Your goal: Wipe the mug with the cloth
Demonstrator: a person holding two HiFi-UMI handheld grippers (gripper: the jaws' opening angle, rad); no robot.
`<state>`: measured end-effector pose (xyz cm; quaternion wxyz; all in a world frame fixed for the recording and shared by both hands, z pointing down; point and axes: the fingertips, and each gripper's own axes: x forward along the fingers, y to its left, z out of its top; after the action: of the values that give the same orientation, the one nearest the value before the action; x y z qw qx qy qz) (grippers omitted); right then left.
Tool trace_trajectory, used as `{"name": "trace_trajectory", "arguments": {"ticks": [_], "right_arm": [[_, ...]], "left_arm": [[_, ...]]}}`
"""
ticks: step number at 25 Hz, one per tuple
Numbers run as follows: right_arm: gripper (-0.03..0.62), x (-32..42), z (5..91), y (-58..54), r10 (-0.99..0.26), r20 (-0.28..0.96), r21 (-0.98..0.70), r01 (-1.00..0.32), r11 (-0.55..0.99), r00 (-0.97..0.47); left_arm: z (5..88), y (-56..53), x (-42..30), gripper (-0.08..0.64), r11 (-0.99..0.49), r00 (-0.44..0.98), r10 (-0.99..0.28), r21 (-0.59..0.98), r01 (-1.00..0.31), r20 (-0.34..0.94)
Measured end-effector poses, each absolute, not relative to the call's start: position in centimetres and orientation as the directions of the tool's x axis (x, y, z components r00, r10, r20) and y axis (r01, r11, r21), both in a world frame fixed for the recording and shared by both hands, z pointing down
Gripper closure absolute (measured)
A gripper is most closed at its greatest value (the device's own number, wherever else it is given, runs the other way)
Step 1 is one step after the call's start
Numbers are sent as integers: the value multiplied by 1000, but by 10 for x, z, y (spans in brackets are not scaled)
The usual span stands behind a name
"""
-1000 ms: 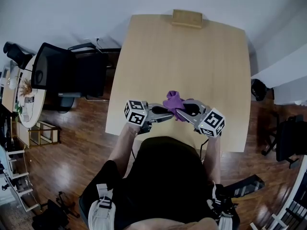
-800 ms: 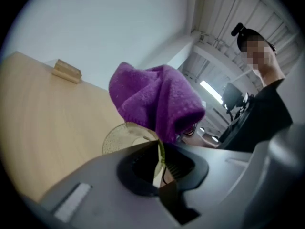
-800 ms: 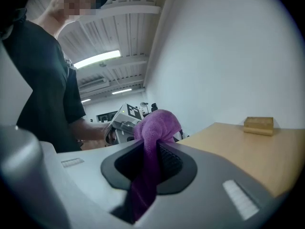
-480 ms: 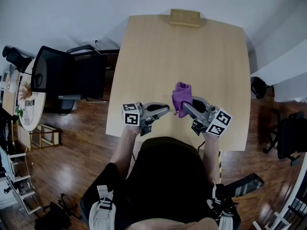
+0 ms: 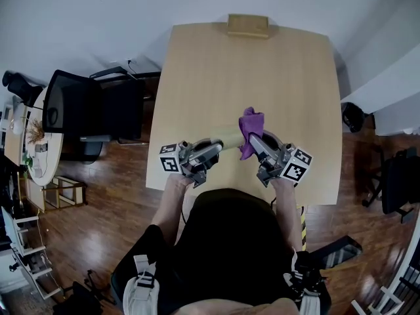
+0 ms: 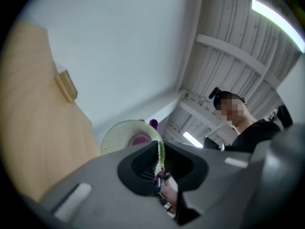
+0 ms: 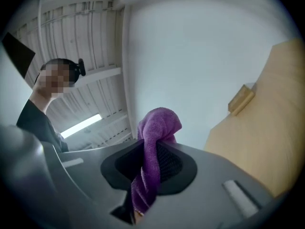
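The left gripper (image 6: pixel 159 168) pinches what looks like only the thin rim of the mug (image 6: pixel 125 135), which juts ahead of its jaws, so a hard push from the cloth (image 7: pixel 157 128) clamped in the right gripper (image 7: pixel 148 168) could lever it loose.

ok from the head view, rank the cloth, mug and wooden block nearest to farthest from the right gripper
1. cloth: pinched in the right gripper itself.
2. mug: just to its left, held by the left gripper.
3. wooden block: at the far edge of the table.
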<state>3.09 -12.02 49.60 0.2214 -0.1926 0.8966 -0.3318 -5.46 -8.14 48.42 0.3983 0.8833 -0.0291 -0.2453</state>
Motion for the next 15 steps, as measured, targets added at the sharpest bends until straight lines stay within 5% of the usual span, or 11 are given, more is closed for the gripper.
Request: {"name": "trace_trajectory", "arguments": {"ticks": [9, 15], "right_arm": [[532, 52, 563, -140, -615, -9, -781, -379, 497, -789], [532, 55, 487, -129, -525, -327, -754, -119, 646, -786]], "left_arm": [[489, -85, -69, 518, -654, 851, -297, 741, 148, -432], [490, -89, -70, 519, -654, 857, -295, 744, 141, -422]]}}
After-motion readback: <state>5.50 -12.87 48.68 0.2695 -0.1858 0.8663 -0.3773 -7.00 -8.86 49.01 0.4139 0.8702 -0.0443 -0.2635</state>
